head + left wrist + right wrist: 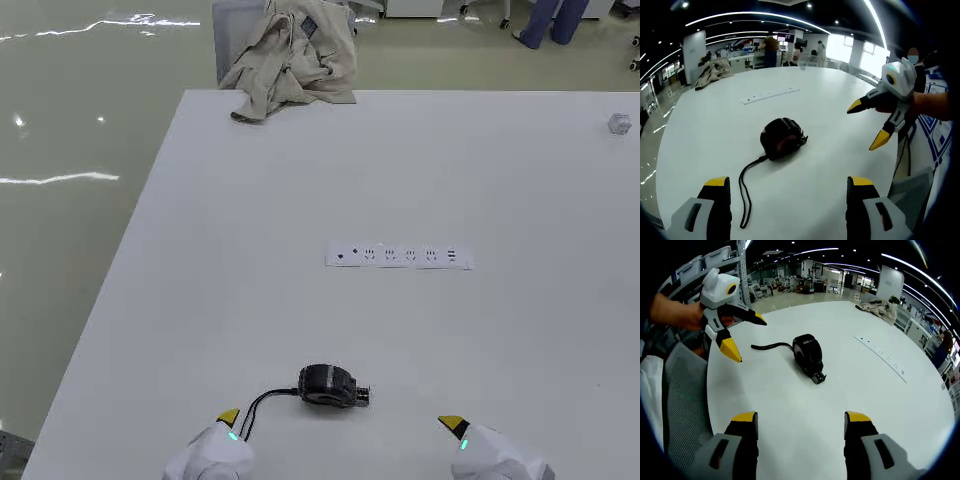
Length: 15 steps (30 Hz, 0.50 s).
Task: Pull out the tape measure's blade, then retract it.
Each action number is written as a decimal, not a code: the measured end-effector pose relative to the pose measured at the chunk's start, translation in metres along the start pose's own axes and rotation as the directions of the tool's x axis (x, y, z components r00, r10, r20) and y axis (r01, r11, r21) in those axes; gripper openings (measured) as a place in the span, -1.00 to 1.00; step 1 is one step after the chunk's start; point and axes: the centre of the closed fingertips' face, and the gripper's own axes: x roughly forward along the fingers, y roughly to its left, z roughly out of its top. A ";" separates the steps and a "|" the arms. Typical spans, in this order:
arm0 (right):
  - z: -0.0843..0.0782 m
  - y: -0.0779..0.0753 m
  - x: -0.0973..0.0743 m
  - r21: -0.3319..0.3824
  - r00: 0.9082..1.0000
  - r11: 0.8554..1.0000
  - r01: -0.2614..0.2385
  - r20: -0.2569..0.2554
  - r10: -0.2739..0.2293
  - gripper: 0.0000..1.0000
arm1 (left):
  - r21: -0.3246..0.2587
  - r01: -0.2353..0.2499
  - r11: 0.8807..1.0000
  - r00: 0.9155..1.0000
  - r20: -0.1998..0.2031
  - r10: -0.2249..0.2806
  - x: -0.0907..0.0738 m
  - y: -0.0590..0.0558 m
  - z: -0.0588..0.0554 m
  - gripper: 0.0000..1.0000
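A black tape measure (328,385) lies on the white table (250,250) near its front edge, blade fully in, its black wrist cord (258,405) trailing toward the left. My left gripper (228,420) hovers just left of the cord, open and holding nothing. My right gripper (455,428) hovers to the right of the tape, also open. In the left gripper view the tape measure (781,137) sits ahead between my left gripper (788,181) jaws, with the right gripper (866,126) beyond. In the right gripper view the tape measure (807,354) lies ahead of my right gripper (801,416); the left gripper (747,338) hangs at upper left.
A white power strip (398,255) lies flat mid-table. A beige jacket (293,55) is heaped at the far edge, and a small white object (619,123) sits far right. The table's left edge drops to the floor. A grey mesh chair (685,390) stands at the near side.
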 end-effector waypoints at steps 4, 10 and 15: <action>0.000 -0.004 0.005 0.003 1.000 1.000 0.000 -0.004 0.000 0.45 | 0.029 0.018 0.999 1.000 -0.010 -0.018 0.006 0.000 0.001 0.88; 0.002 -0.007 0.013 0.000 1.000 1.000 -0.019 0.009 0.019 0.42 | 0.088 0.058 0.994 0.998 0.002 -0.059 0.013 -0.004 0.007 0.85; 0.000 -0.011 0.022 -0.018 1.000 0.999 -0.029 0.000 0.029 0.41 | 0.115 0.078 0.990 0.997 -0.005 -0.078 0.021 -0.004 0.009 0.83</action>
